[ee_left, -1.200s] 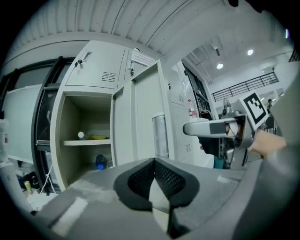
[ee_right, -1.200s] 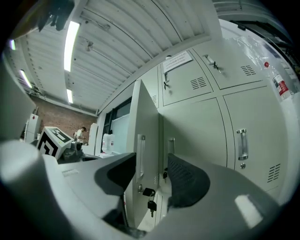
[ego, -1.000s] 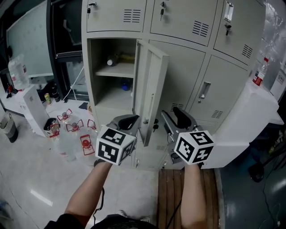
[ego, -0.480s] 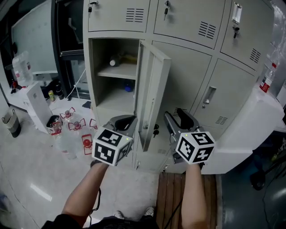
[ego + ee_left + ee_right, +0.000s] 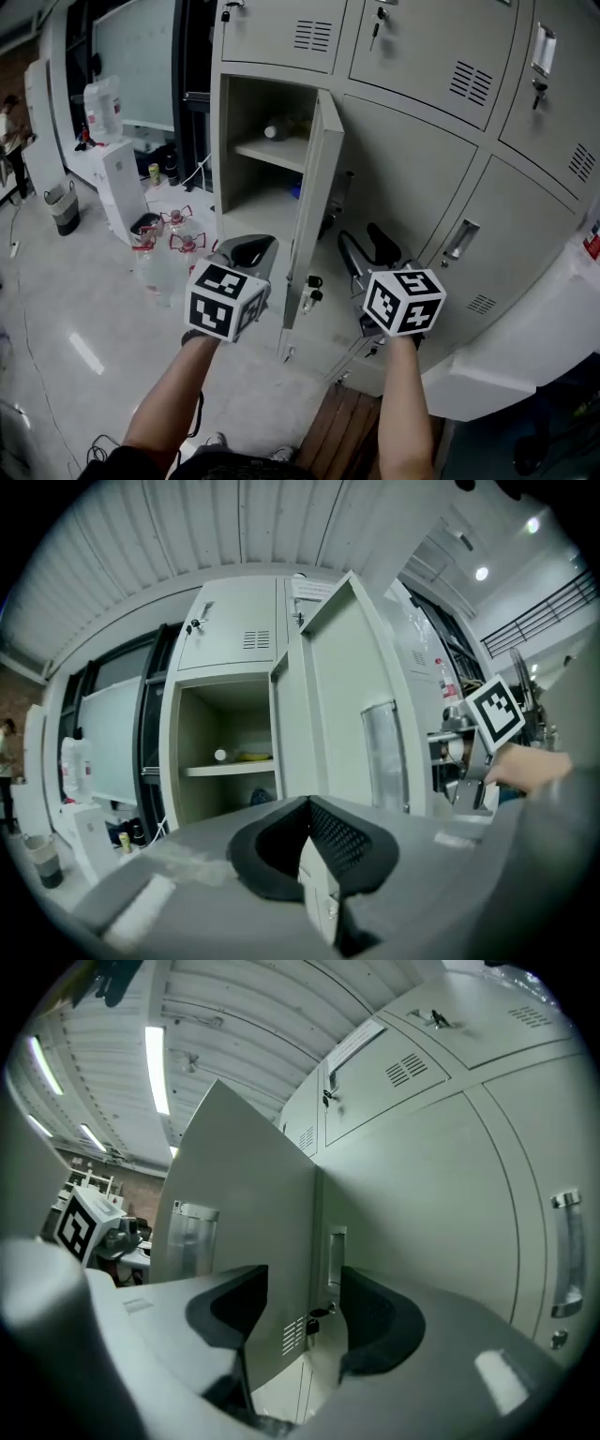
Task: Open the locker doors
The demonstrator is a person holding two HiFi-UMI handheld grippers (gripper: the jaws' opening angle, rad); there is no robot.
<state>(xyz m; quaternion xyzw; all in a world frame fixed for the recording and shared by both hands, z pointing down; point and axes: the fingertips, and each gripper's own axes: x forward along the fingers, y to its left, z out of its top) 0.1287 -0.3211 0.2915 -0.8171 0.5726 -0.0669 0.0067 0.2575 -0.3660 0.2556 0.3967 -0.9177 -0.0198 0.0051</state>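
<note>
Right gripper view: locker door ahead of just-widened fingers, clear of both.

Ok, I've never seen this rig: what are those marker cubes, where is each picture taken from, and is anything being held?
A person holds the left hand-held gripper and the right hand-held gripper, one per hand; each marker cube is part of one. One camera looks down from the head; the others ride on the grippers. The left one's jaws are shut and empty. The right one's have just been opening, with nothing gripped. Ahead, one locker door stands open; bottles sit on the floor.
</note>
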